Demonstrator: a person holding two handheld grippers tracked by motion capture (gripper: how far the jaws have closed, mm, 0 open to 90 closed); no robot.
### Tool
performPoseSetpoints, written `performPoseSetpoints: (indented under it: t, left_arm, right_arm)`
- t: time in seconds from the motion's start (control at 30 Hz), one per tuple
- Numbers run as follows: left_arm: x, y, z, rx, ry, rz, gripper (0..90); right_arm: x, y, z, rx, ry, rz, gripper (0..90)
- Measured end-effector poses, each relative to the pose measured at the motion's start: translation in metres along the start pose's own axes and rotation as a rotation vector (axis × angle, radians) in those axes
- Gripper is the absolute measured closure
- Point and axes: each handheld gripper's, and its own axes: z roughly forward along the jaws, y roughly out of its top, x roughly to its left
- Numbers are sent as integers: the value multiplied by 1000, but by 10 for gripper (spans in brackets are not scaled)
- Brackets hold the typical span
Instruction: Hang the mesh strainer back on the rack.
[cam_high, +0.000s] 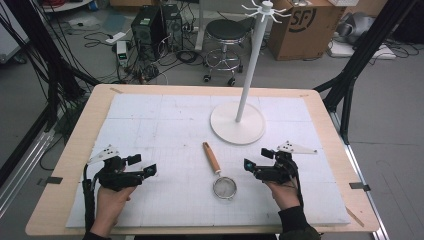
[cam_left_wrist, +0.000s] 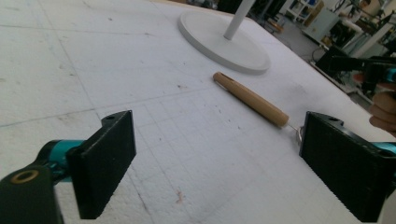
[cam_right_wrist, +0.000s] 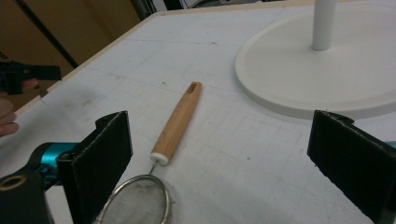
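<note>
A small strainer (cam_high: 218, 173) lies flat on the white desk mat, between the two hands and a little nearer the right one. Its round wire-mesh bowl (cam_high: 224, 188) with a metal rim is at the near end, open side up. Its light wooden handle (cam_high: 211, 157), capped white where the wire joins it and slotted at the tip, runs away toward the far left, ending just short of the white stand's round base.
</note>
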Motion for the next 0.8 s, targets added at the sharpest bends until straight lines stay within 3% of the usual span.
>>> performPoseSetpoints:
  t: [0.23, 0.37, 0.47, 0.6, 0.8]
  left_arm:
    - [4, 1, -3, -34, 5, -4, 94]
    - [8, 2, -4, -49, 27, 9, 95]
    - [9, 1, -5, -51, 30, 14, 95]
    - [8, 1, -6, -72, 33, 21, 92]
    - [10, 1, -6, -67, 44, 34, 92]
  right_arm:
    - [11, 11, 9, 43, 23, 16, 59]
    - [18, 15, 19, 85, 37, 21, 145]
    - [22, 18, 26, 107, 36, 13, 149]
    - [23, 22, 32, 129, 46, 35, 150]
    - [23, 28, 42, 194, 39, 60, 175]
